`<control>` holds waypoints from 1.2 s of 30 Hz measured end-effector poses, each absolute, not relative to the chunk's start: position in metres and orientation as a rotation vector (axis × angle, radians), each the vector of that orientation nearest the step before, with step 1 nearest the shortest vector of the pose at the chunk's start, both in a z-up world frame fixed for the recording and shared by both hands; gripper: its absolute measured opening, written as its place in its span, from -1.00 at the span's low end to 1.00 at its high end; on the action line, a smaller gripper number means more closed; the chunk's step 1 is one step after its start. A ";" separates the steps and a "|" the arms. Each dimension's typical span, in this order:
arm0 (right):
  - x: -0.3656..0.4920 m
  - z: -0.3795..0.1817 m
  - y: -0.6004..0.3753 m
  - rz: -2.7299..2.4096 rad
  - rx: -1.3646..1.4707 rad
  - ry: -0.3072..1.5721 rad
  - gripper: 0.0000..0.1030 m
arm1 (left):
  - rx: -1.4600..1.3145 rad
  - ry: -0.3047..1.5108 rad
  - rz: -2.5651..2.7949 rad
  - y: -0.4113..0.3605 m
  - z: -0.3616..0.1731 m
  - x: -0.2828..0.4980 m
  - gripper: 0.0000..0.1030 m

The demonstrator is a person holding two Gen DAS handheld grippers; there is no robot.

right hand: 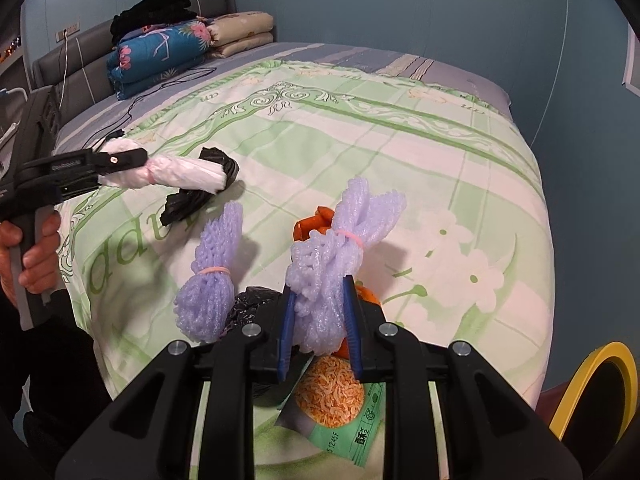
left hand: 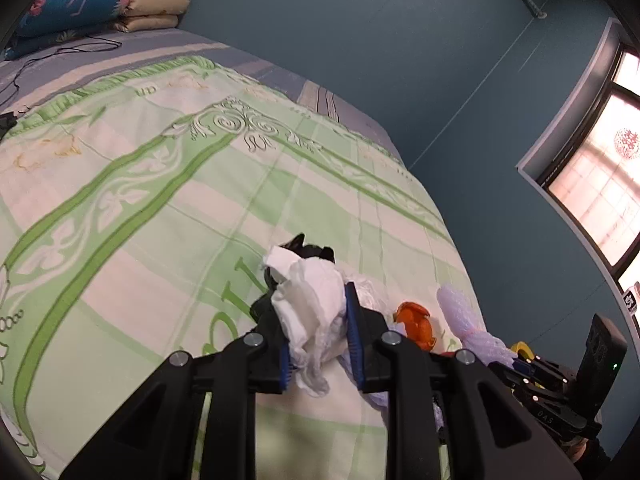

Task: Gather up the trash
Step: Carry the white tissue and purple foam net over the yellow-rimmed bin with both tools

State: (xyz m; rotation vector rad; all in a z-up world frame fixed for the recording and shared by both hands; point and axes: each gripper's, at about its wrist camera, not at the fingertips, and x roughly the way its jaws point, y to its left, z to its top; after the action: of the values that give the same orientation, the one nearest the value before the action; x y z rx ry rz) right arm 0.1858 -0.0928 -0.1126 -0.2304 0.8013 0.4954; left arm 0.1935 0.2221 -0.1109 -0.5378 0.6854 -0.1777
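My left gripper [left hand: 316,320] is shut on a white tissue bundle [left hand: 312,300], held above the green bedspread [left hand: 160,208]; it also shows in the right wrist view [right hand: 184,174]. A black plastic bag [right hand: 188,200] lies just beyond and under it. My right gripper [right hand: 320,320] is shut on a purple foam net bundle [right hand: 332,264] tied with a pink band. A second purple foam bundle [right hand: 212,276] lies to its left. An orange peel [right hand: 312,220] lies behind it. A green snack packet [right hand: 340,412] and another black bag [right hand: 252,304] lie under the right gripper.
Folded quilts [right hand: 168,48] and black clothes [right hand: 152,8] are stacked at the bed's head. A black cable [right hand: 160,84] runs over the sheet. A yellow-rimmed bin [right hand: 600,384] stands off the bed's right corner. A blue wall [left hand: 400,40] and a window [left hand: 600,184] lie beyond.
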 end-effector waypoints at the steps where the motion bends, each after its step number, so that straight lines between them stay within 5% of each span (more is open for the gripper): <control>1: 0.185 -0.111 -0.093 0.495 -0.231 0.797 -0.60 | -0.538 0.668 -0.171 0.225 -0.105 0.189 -0.60; 18: 0.165 -0.056 -0.132 0.505 -0.137 0.672 -0.60 | -0.469 0.540 -0.171 0.215 -0.038 0.149 -0.61; 36: 0.123 0.013 -0.204 0.427 -0.086 0.548 -0.60 | -0.304 0.477 -0.347 0.108 0.019 0.148 -0.61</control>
State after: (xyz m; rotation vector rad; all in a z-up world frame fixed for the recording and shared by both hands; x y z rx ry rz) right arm 0.1230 -0.2045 0.0127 -0.0860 0.5483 0.4269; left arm 0.1477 0.1076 0.0194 -0.3039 0.4770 -0.3467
